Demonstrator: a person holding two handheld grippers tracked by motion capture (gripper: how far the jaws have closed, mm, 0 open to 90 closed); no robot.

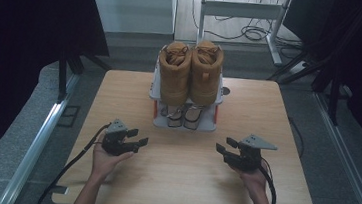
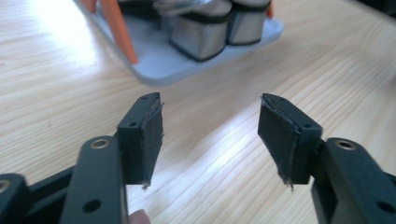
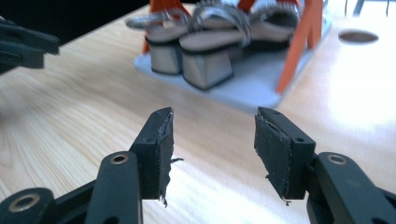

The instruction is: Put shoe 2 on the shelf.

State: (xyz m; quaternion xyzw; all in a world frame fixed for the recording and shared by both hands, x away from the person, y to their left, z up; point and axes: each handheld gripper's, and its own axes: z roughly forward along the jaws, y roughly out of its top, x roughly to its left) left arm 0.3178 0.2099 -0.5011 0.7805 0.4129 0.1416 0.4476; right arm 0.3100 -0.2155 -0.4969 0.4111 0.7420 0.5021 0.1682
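**Two open grippers before a two-tier shoe rack**

The left gripper [image 1: 134, 138] and the right gripper [image 1: 225, 150] rest low over the wooden table [image 1: 171, 181], each held in a hand coming in from the near edge. Both have their jaws spread wide with only bare tabletop between the pads; neither holds anything.

Ahead of both grippers, and between them across the table, stands a small grey shoe rack [image 1: 185, 123] with orange uprights [image 2: 119, 31]. It lies beyond and to the right of the left gripper, and beyond and to the left of the right gripper, well apart from each. On its upper shelf a pair of tan lace-up boots [image 1: 190, 73] stands side by side, toes toward the grippers. On the lower shelf lies a pair of block-heeled sandals [image 3: 205, 56], their heels turned toward the grippers. In the left gripper view the rack's grey base [image 2: 187, 65] lies just past the jaw tips.

No brand, label or writing can be read.

The table is light wood-grain board with rounded corners and a round hole [image 1: 225, 91] beside the rack. Around it lie grey flooring, dark curtains on both sides, and, beyond the far edge, a white metal frame [image 1: 243, 10] with loose cables [image 1: 253, 33] on the floor.
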